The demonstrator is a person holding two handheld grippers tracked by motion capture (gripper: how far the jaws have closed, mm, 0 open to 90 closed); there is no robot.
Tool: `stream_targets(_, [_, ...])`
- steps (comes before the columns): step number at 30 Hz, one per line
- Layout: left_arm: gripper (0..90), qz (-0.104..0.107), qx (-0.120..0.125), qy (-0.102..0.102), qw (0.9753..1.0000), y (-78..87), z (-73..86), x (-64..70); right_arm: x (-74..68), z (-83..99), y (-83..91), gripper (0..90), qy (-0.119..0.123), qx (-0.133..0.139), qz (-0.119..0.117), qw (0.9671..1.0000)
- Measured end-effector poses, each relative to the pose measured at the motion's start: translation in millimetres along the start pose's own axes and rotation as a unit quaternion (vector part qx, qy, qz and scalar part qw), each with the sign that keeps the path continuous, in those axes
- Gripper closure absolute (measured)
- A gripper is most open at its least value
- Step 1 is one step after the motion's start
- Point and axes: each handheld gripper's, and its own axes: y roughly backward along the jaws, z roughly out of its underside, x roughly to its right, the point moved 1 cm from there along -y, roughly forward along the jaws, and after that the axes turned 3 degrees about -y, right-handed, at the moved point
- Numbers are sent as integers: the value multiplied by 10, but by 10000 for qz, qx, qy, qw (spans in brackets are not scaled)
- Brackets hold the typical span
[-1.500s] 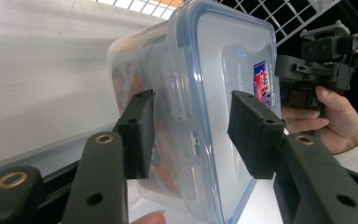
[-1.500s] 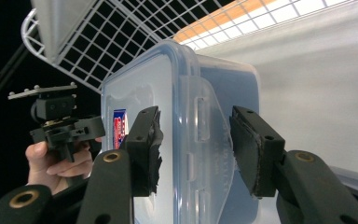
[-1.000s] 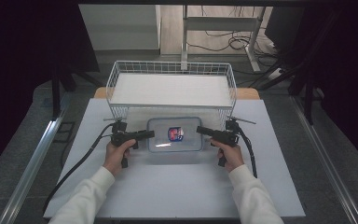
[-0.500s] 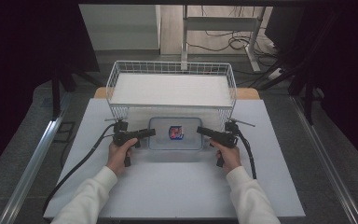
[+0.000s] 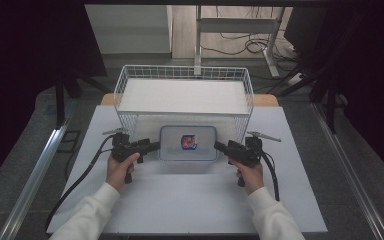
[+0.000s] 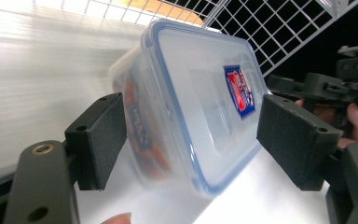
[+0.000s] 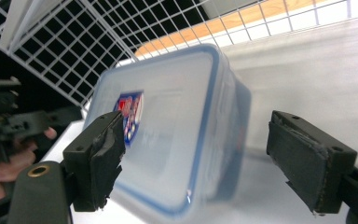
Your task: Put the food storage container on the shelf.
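The left gripper (image 5: 156, 146) and right gripper (image 5: 217, 146) are wide open, holding nothing, one at each end of the clear plastic box with blue-rimmed lid (image 5: 188, 143). Directly behind the box stands the white wire basket (image 5: 130, 80), on the white table (image 5: 190, 200).

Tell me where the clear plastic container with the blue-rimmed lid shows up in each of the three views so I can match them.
High view: the container lies mid-table, just in front of the wire basket, between the two grippers.
Left gripper view: it sits centre frame, between that gripper's open jaws.
Right gripper view: it sits centre-left, between that gripper's open jaws.
Shared landmark: the red and blue label on the lid, also seen at and.
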Motion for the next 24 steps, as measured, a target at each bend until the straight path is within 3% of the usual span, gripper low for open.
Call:
stream_targets(1, [229,0,0,0,10000,0,0,0,0,0,0,194,0,0,0,10000])
stream_targets(2, [227,-84,-87,-167,9998,79,64,57,-6,35,92,194,194,-28,68,9998])
stream_targets(5, [223,-98,-153,-278,9994,141,134,99,-20,84,166,209,386,-103,162,9991])
stream_targets(6, [217,-175,-308,-426,9985,196,214,151,-51,165,247,256,640,-185,231,9975])
stream_targets(7, [213,-175,-308,-426,9985,196,214,151,-51,165,247,256,640,-185,231,9975])
stream_targets(8, [215,-309,-444,-718,9960,236,299,212,-84,233,292,298,877,-255,289,9954])
stream_targets(9, [213,-368,-525,-851,9943,255,342,236,-99,257,307,320,962,-260,306,9946])
stream_targets(12, [208,-607,-795,-1190,9878,323,473,276,-148,333,350,366,1163,-346,280,9922])
stream_targets(13, [203,-607,-795,-1190,9878,323,473,276,-148,333,350,366,1163,-346,280,9922])
stream_targets(14, [194,-720,-905,-1308,9847,341,504,290,-187,387,361,381,1337,-491,297,9894])
stream_targets(15, [195,-939,-1031,-1580,9775,366,568,326,-205,414,357,391,1472,-595,354,9867])
stream_targets(16, [195,-995,-1068,-1684,9748,376,608,348,-221,436,353,404,1593,-674,421,9840])
stream_targets(17, [198,-991,-1080,-1712,9743,387,645,360,-241,468,342,438,1783,-744,547,9796])
stream_targets(18, [204,-991,-1080,-1712,9743,387,645,360,-241,468,342,438,1783,-744,547,9796])
stream_targets(19, [202,-909,-1148,-1647,9754,404,683,374,-283,528,298,540,2025,-915,731,9723])
stream_targets(21, [203,-918,-1142,-1646,9754,412,686,382,-303,548,272,591,2026,-1024,717,9712])
stream_targets(23, [206,-914,-1083,-1648,9761,430,678,389,-382,607,173,766,2118,-1249,744,9664])
stream_targets(24, [207,-914,-1083,-1648,9761,430,678,389,-382,607,173,766,2118,-1249,744,9664])
